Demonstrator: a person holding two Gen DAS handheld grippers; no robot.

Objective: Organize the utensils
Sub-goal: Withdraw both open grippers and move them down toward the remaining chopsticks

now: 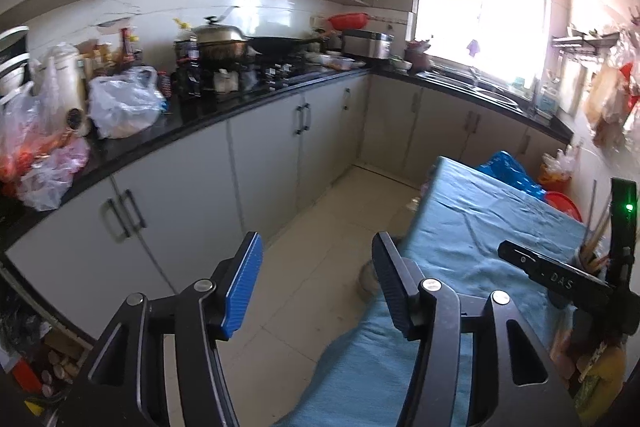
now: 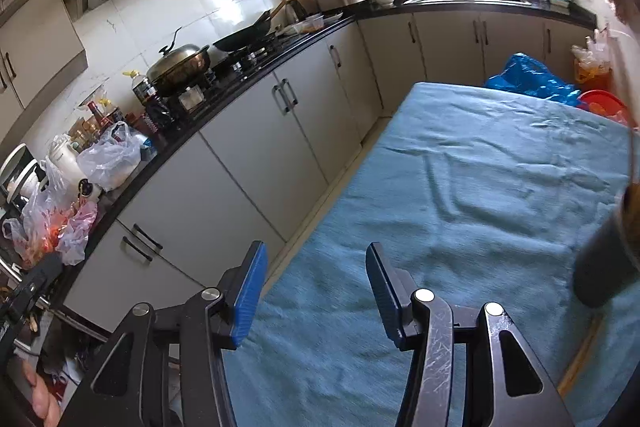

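In the left wrist view my left gripper (image 1: pixel 316 251) is open, its blue pads wide apart with only floor and the table's edge between them. To its right, a dark utensil holder (image 1: pixel 586 259) with wooden chopsticks (image 1: pixel 600 227) stands on the blue-cloth table (image 1: pixel 472 219), partly hidden by the black body of the other gripper (image 1: pixel 560 279). In the right wrist view my right gripper (image 2: pixel 316 255) hangs open over the blue cloth (image 2: pixel 460 187) with nothing between its pads. The dark holder (image 2: pixel 604 267) is blurred at the right edge.
A black counter (image 1: pixel 224 111) with grey cabinets runs along the left, crowded with plastic bags (image 1: pixel 120 103), a lidded pot (image 1: pixel 220 39) and a wok (image 1: pixel 276 45). A sink (image 1: pixel 480 87) sits under the window. Blue bag (image 2: pixel 528 75) and red basin (image 2: pixel 600 101) lie beyond the table. Tiled floor (image 1: pixel 320 227) runs between.
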